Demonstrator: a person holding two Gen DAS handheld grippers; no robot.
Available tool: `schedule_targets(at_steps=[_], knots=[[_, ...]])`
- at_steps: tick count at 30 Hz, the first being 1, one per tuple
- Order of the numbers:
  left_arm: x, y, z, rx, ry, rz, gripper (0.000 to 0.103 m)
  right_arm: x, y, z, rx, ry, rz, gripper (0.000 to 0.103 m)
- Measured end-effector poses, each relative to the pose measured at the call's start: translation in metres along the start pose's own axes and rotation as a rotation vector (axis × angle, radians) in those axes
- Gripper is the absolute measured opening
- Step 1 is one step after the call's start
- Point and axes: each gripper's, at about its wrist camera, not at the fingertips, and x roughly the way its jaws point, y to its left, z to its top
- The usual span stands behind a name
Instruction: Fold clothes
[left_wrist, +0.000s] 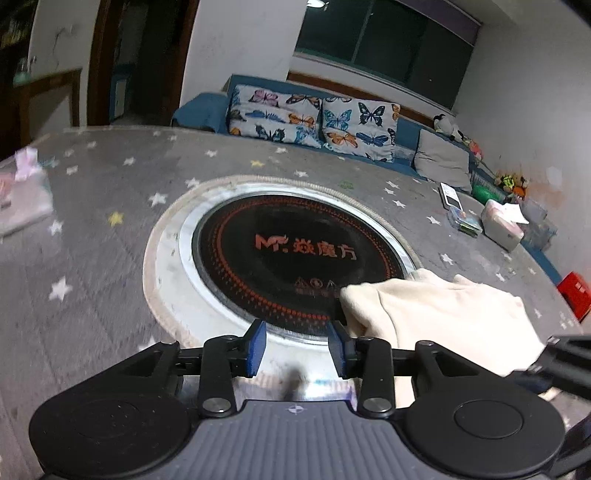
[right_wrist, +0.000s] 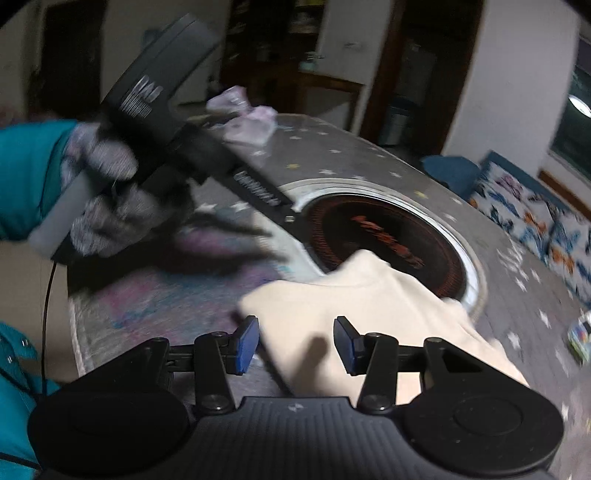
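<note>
Star-patterned tablecloth (left_wrist: 110, 184) is carrying a cream garment (right_wrist: 369, 314), lying bunched beside the inset cooktop (left_wrist: 295, 251). Left gripper (left_wrist: 297, 345) and right gripper (right_wrist: 295, 345) are both hovering wide open, gripping nothing, seemingly readying to grab its edges.

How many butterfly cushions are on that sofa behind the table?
2 show whole in the left wrist view: one butterfly cushion at the sofa's left end, another just right of it, touching. A plain grey cushion follows; others may be hidden.

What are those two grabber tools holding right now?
Nothing. The left gripper and the right gripper both have open jaws with nothing between them; the cream garment lies loose on the table.
</note>
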Motion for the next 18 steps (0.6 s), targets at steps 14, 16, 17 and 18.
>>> schedule_targets(at_steps=[14, 16, 17, 18], knots=[[0.008, 0.004, -0.005, -0.254, 0.100, -0.106, 0.052, 0.018, 0.024, 0.004, -0.091, -0.003, -0.064, 0.013], [0.010, 0.004, -0.003, -0.300, 0.104, -0.120, 0.055, 0.012, 0.016, 0.006, -0.042, -0.026, -0.044, 0.010], [0.011, 0.004, -0.002, -0.325, 0.107, -0.124, 0.058, 0.010, 0.012, 0.007, -0.023, -0.034, -0.038, 0.007], [0.013, 0.005, -0.001, -0.352, 0.113, -0.128, 0.060, 0.006, 0.008, 0.007, 0.003, -0.047, -0.031, 0.006]])
